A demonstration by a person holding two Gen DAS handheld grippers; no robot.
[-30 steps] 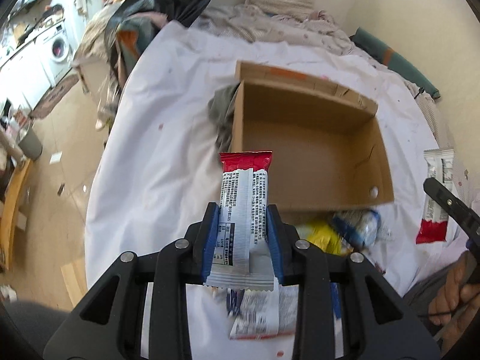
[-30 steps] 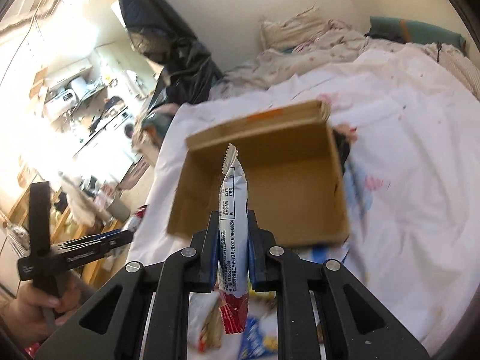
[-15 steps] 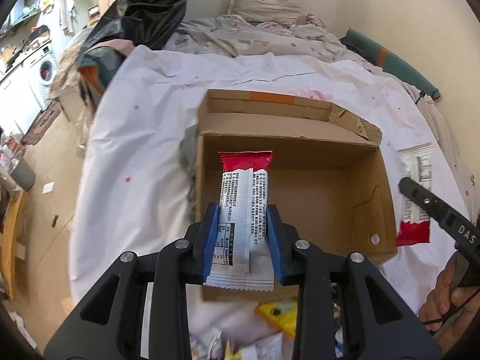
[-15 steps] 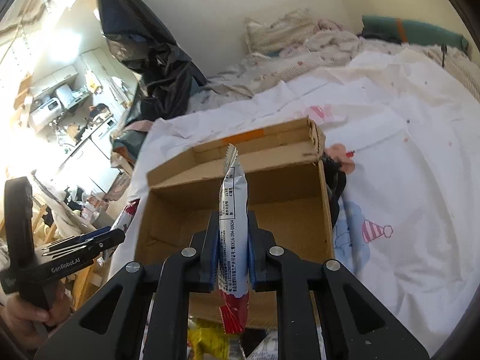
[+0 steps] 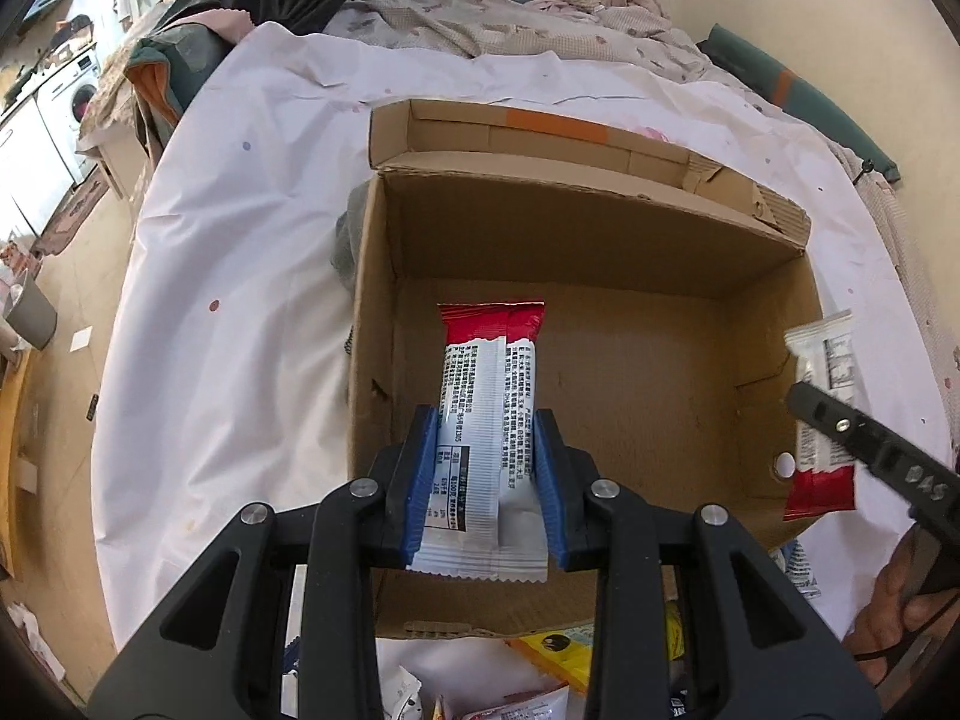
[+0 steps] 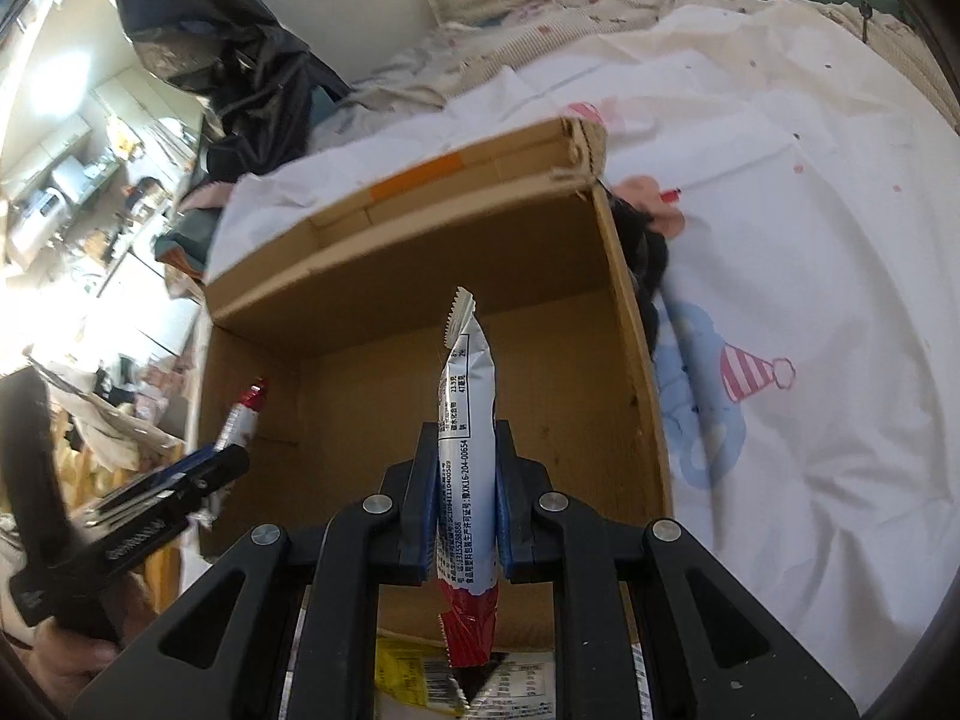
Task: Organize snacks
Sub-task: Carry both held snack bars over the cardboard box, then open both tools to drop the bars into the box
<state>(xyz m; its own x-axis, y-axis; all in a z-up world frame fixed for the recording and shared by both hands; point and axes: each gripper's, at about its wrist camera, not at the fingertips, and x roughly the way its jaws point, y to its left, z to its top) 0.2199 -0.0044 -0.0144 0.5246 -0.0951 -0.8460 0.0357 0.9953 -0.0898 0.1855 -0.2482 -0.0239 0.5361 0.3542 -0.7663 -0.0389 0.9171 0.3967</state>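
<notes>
You've got both grippers over the empty cardboard box (image 5: 600, 372) on the bed, L fingers (image 5: 420, 474) & R fingers (image 6: 423, 498) each clamped on a snack bar, prob. poised for drop-in.

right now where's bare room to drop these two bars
The cardboard box floor is bare from wall to wall. The white sheet left of the box is also free. The near edge is crowded with loose snack packets. Both snack bars hang over the box.
</notes>
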